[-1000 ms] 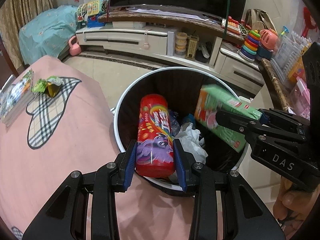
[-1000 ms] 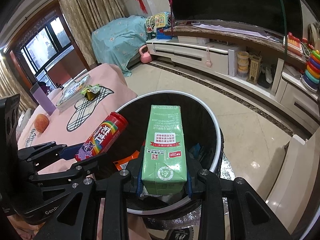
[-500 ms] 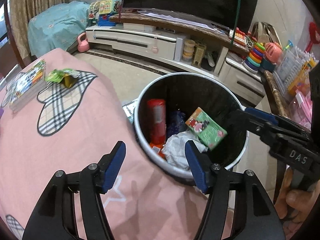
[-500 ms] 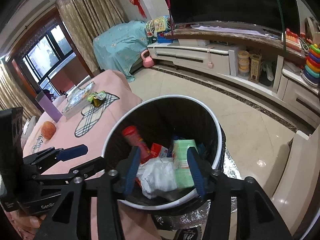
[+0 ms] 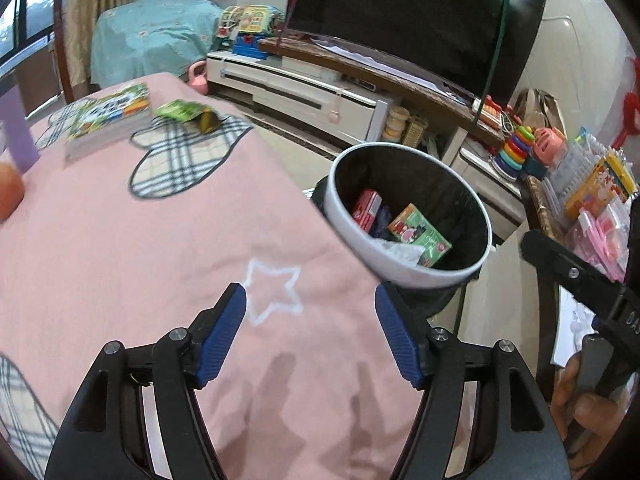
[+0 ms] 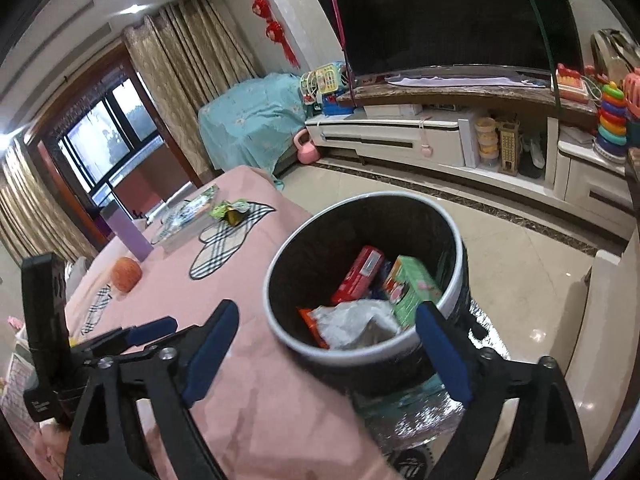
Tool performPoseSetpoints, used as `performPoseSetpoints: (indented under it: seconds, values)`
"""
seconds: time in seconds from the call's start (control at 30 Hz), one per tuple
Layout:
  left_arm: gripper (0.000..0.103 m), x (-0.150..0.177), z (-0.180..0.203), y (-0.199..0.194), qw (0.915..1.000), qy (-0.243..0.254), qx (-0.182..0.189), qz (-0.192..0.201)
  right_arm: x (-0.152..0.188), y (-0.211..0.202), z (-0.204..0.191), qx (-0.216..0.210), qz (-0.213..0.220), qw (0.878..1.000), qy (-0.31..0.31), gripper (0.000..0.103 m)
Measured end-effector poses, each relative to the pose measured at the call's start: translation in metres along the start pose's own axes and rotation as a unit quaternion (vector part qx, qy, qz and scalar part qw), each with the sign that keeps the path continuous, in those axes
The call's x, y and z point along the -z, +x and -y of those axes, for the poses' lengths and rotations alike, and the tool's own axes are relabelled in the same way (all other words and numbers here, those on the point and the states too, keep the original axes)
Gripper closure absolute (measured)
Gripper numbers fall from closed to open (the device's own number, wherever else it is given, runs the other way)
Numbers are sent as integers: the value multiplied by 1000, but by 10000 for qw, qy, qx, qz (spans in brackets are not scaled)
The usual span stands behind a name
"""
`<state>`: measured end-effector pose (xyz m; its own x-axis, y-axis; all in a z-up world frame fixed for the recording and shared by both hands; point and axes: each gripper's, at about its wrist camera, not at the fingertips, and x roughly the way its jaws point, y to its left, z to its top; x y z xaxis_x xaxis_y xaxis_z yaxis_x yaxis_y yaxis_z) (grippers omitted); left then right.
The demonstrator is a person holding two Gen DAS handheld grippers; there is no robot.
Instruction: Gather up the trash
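a home living room: television (image 6: 448,16), tv cabinet (image 6: 400,136), curtains (image 6: 188,76), toys (image 5: 520,146).

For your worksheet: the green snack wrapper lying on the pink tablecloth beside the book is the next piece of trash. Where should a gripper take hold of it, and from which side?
Grip the green snack wrapper across its puffed, gold-lined open end, coming down from above. It lies flat and crumpled on the tablecloth, so only that raised end offers the left gripper something to pinch.

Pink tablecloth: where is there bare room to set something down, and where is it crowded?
Bare: the stretch around the white star, between the plaid heart and the trash bin. Crowded: the far end, with book, green wrapper, purple cup and orange fruit.
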<state>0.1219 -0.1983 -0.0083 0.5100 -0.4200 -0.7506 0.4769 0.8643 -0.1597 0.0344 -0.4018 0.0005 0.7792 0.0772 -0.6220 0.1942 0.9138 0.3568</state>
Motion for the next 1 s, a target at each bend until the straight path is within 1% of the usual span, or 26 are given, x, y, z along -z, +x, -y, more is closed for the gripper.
performPoseSetpoints:
  seconds: [0.2, 0.3, 0.4, 0.47, 0.53, 0.57, 0.63, 0.67, 0.73, 0.8, 0.87, 1.0]
  values:
    - [28, 30, -14, -21, 9996, -208, -37, 201, 29, -22, -5, -79, 382, 9985, 374, 3]
    - [26, 41, -18, -34, 9991, -310, -1, 280, 39, -31, -9, -57, 469, 9981, 401, 3]
    - [22, 47, -18, -52, 9982, -315, 32, 515, 43, -43, -16, 60, 568, 9978, 346, 3]
    - [7, 49, -16, -68, 9966, -238, -23, 786, 43, -55, -24, 159, 720, 9969, 258, 2]
    - [1, 51, -15, -86, 9930, -239, -145, 1150, 39, -69, -33, 207, 922, 9954, 147, 1]
    - [0, 53, -15, -95, 9901, -255, -173, 1369, 37, -81, -39, 238, 1135, 9932, 78, 1]
    - [0, 57, -14, -106, 9852, -284, -283, 1665, 39, -100, -48, 340, 1635, 9859, -35, 0]
    - [0, 59, -15, -108, 9838, -287, -331, 1739, 43, -110, -53, 427, 1905, 9807, -113, 0]
    - [0, 64, -15, -110, 9812, -288, -447, 1857, 50, -116, -60, 583, 2135, 9747, -301, 0]
    - [0, 72, -15, -111, 9782, -268, -538, 1989, 57, -112, -64, 788, 2160, 9721, -475, 0]
    - [0, 80, -15, -111, 9756, -220, -697, 2070, 65, -105, -64, 864, 2113, 9717, -600, 0]
    - [0, 93, -11, -108, 9704, -72, -1044, 2177, 80, -95, -60, 980, 2053, 9720, -584, 0]
